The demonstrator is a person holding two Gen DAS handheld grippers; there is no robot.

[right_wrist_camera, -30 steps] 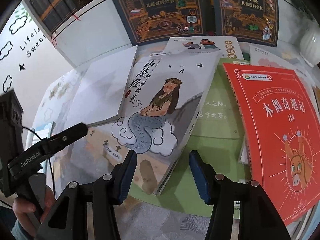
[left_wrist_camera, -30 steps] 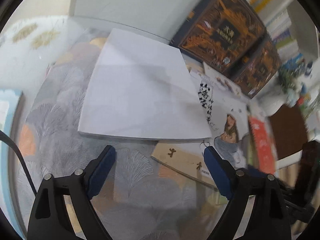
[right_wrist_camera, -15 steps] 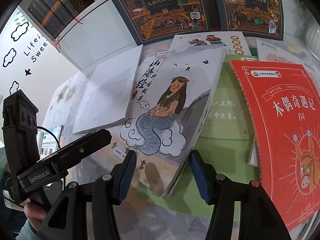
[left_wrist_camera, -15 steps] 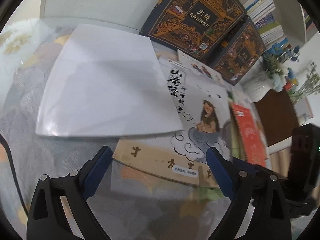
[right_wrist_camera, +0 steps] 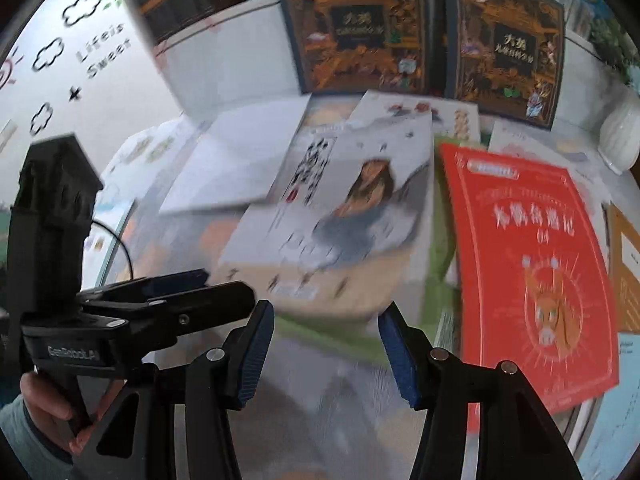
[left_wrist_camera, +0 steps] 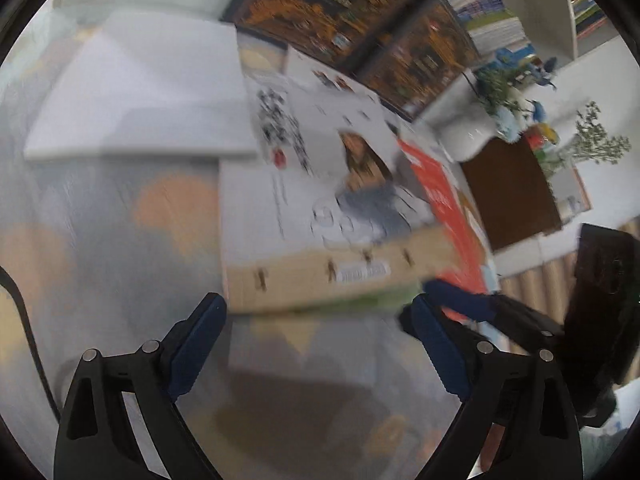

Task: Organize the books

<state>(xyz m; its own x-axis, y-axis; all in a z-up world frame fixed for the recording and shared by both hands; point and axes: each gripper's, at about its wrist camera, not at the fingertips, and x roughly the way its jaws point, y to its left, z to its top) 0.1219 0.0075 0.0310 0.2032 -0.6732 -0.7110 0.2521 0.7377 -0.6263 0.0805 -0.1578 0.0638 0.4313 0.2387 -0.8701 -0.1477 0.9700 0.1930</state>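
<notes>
Left gripper (left_wrist_camera: 316,316) wide, empty; right gripper (right_wrist_camera: 326,322) narrowing, empty.

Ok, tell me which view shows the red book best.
The right wrist view: the red book lies nearly face-on there, with its whole cover, title and donkey picture visible, though blurred. The left wrist view gives only a narrow, slanted, blurred strip of it beside the mermaid book.

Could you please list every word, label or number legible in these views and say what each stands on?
"Life is Sweet": wall sticker.
"GenRobot.AI": left gripper.
"04": red book; its title is blurred.
Mermaid book and the two dark ornate books: characters too blurred to read.
</notes>
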